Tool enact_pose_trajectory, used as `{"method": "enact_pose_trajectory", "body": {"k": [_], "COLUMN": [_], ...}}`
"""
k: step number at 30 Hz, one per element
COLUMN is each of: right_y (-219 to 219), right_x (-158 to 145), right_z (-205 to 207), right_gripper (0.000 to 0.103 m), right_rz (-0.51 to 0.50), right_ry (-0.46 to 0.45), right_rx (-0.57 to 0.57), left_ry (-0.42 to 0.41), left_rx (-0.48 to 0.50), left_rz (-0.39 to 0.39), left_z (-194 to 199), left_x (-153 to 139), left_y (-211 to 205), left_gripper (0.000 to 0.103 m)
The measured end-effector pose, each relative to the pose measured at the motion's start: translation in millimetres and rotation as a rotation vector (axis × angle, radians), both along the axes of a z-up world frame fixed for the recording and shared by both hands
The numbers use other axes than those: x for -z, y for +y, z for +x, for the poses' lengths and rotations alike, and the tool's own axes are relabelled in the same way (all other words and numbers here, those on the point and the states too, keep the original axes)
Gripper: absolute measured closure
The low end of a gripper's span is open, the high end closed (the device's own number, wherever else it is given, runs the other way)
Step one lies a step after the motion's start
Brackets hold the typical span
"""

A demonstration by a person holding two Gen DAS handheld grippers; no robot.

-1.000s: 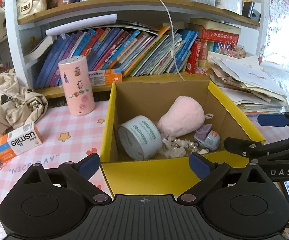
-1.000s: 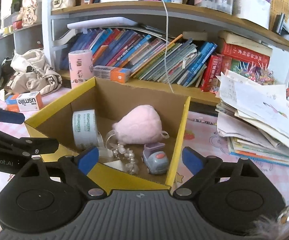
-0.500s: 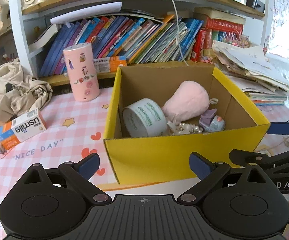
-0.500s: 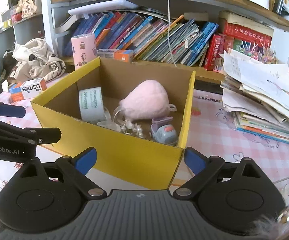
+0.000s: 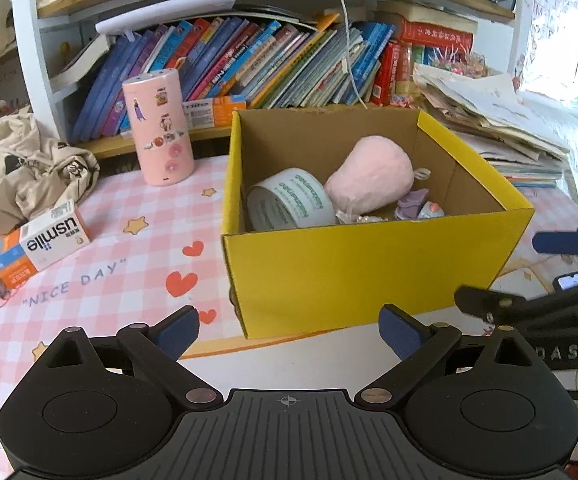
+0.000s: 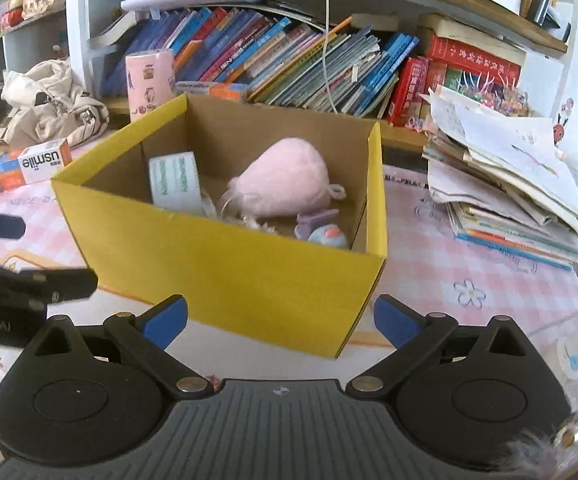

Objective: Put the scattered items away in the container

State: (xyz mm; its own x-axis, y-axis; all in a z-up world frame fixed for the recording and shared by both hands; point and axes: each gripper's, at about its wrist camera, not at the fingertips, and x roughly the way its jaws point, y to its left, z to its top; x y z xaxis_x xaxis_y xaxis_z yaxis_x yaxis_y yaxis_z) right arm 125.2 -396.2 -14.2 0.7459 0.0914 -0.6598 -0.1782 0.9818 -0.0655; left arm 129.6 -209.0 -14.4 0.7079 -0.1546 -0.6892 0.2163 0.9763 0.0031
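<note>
The box (image 5: 369, 276) is bright yellow outside and plain brown cardboard inside, and it holds a pale pink plush (image 5: 369, 178) and a white tape roll (image 5: 289, 204) with green lettering. The tablecloth (image 5: 89, 280) is pink-and-white check with red hearts and yellow stars. The cylinder (image 5: 161, 132) is pink with small stickers, and the carton (image 5: 41, 242) is white and orange.

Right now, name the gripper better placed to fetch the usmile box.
Left. The usmile box lies left of the yellow box, on the left gripper's side; the right gripper sits farther right. Both are open and empty.
</note>
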Motion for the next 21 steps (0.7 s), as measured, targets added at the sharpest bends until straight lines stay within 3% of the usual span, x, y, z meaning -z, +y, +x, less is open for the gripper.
{"method": "enact_pose_trajectory", "body": {"k": [10,21], "right_y": [33,61], "right_x": [-4,-2], "right_z": [-23,-43], "right_gripper": [0.0,0.0], "right_rz": [-0.031,0.02], "right_ry": [0.011,0.069], "right_rx": [0.046,0.101], "left_ry": [0.019,0.04], "left_rx": [0.037,0.066], "left_rz": [-0.031,-0.024], "left_z": [-12,-32], "left_x": [1,3], "left_y": [31,65], "left_gripper": [0.005,0.005]}}
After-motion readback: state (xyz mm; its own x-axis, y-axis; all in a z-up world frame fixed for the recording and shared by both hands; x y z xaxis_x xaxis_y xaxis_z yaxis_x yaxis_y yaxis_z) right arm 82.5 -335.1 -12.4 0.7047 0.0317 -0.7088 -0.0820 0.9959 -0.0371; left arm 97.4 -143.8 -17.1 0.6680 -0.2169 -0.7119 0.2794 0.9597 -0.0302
